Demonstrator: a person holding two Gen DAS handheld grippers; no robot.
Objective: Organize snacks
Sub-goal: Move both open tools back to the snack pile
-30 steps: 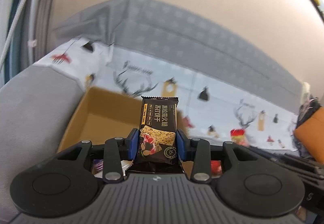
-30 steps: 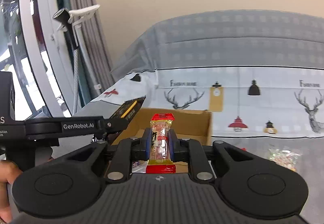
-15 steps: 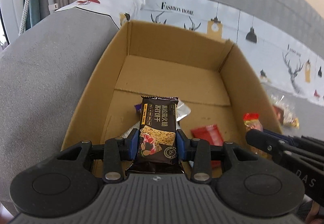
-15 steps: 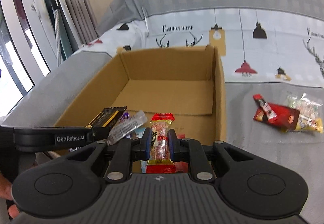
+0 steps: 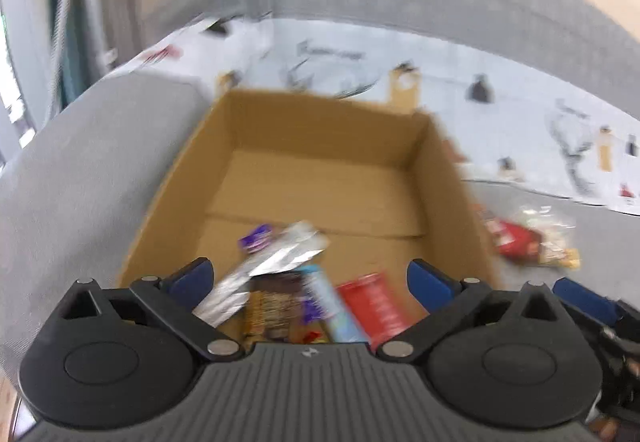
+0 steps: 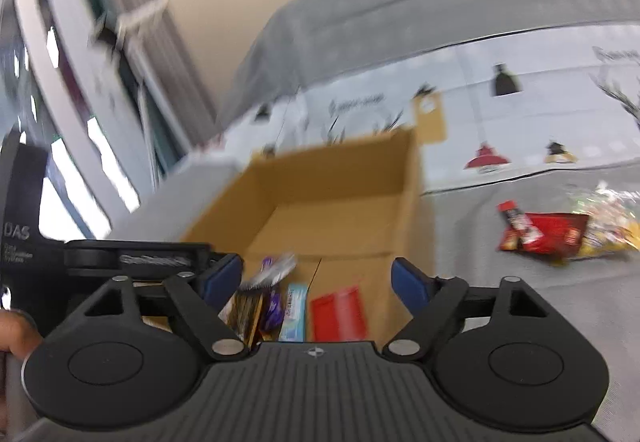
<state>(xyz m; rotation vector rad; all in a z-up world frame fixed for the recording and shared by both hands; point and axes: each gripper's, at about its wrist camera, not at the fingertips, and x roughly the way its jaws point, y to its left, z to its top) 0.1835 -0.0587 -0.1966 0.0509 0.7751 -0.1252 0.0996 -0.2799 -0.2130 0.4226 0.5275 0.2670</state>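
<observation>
Both views are blurred by motion. My left gripper (image 5: pixel 312 278) hangs over the near end of the cardboard box (image 5: pixel 320 100), its jaws opening wide with nothing between the pads. The dark cracker pack (image 5: pixel 272 308) lies loose on the box floor below it, beside a silver wrapper (image 5: pixel 276 262), a light blue bar (image 5: pixel 332 306) and a red pack (image 5: pixel 376 308). My right gripper (image 6: pixel 316 280) is over the same box (image 6: pixel 412 202), jaws opening and empty. The dark cracker pack (image 6: pixel 248 310) and red pack (image 6: pixel 340 312) show beneath it.
On the grey sofa seat to the right of the box lie a red packet (image 6: pixel 548 234) and a clear bag of sweets (image 6: pixel 608 218). A patterned cloth covers the sofa back (image 6: pixel 520 82). The left gripper's body (image 6: pixel 140 262) fills the left, with a hand (image 6: pixel 16 334) behind it.
Both grippers have opened. The dark cracker pack has left the left jaws and lies in the box; the red-and-yellow candy is gone from the right jaws. Both hands sank towards the box.
</observation>
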